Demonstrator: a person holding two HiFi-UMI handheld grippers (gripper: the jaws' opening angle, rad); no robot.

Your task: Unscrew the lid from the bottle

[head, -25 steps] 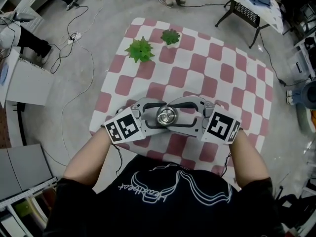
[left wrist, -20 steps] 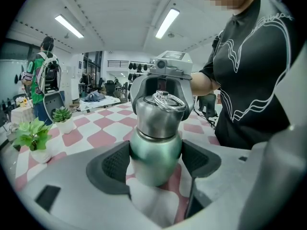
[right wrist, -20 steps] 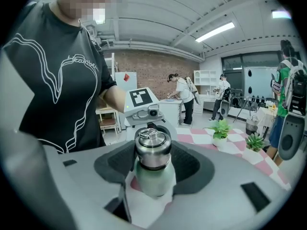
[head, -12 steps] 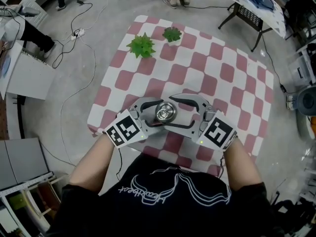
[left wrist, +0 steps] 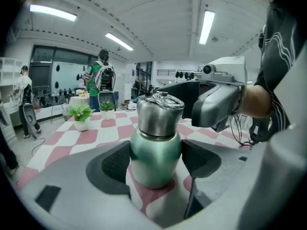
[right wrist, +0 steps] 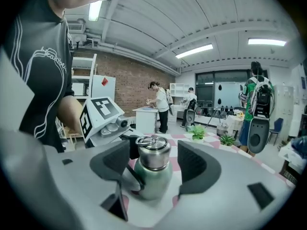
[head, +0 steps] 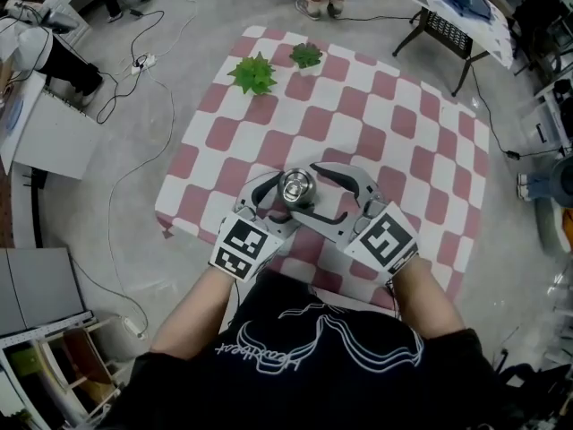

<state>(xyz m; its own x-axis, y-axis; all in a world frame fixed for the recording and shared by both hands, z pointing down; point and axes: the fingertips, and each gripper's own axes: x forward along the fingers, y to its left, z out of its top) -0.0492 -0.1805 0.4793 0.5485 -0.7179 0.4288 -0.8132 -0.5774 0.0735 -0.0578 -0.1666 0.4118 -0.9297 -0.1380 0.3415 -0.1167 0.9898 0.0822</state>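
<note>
Left claw (left wrist: pixel 156 159) is clenched low on the green body of the bottle (left wrist: pixel 154 152), pads pressing both sides. My read: that's the anchor, so the body can't spin while the top gets turned.

Right claw (right wrist: pixel 154 163) comes in from the opposite side at the height of the lid (right wrist: pixel 152 153). Its jaws have just been opening and now stand released, steel lid between the pads with a gap each side. Probably a re-grip between twists; lid looks seated on the neck, so not off yet.

Bottle sits near-centre on the checked worktop (head: pixel 394 133), close to the near edge, right in front of the person. It's well apart from the two small plants (head: pixel 253 73) at the far-left end.

Orientation: upright, base flat on the cloth, long axis vertical, lid end up.
</note>
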